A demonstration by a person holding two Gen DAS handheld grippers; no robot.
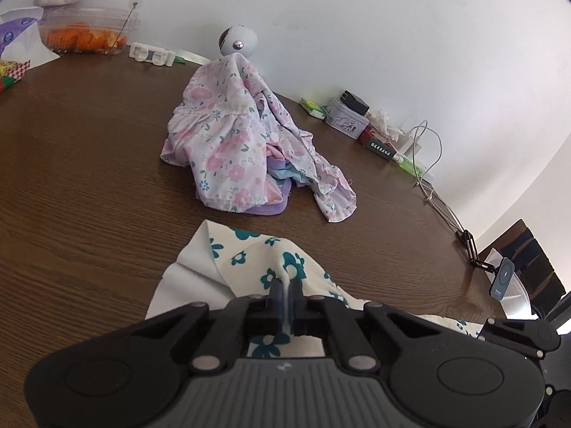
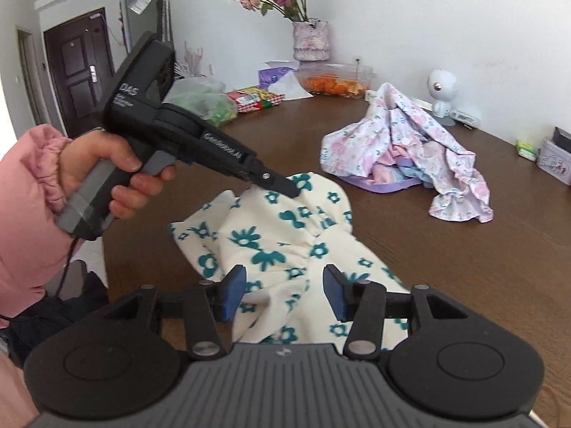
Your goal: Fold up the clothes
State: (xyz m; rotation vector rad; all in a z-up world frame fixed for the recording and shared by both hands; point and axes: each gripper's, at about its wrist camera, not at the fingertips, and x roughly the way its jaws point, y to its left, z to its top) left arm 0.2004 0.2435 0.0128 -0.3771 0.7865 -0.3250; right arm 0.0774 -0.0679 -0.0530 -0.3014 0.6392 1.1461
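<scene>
A cream garment with teal flowers (image 1: 249,260) lies bunched on the brown table (image 1: 89,178) close in front of me. My left gripper (image 1: 284,287) is shut on a raised fold of it, a thin ridge of cloth pinched between the pads. In the right wrist view a hand in a pink sleeve holds that left gripper (image 2: 291,189), whose tip is at the top of the cream garment (image 2: 271,235). My right gripper (image 2: 284,273) is open, its blue pads standing apart on either side of the garment's gathered near part, without pressing it. A heap of pink floral clothes (image 1: 228,139) sits further back.
Along the wall stand a clear box of orange food (image 1: 85,34), a small white camera (image 1: 237,41), a tin (image 1: 344,119) and loose cables (image 1: 424,149). A vase of dried roses (image 2: 310,41) and a green bag (image 2: 207,101) are at the far left. A chair (image 1: 528,260) is beyond the table's right edge.
</scene>
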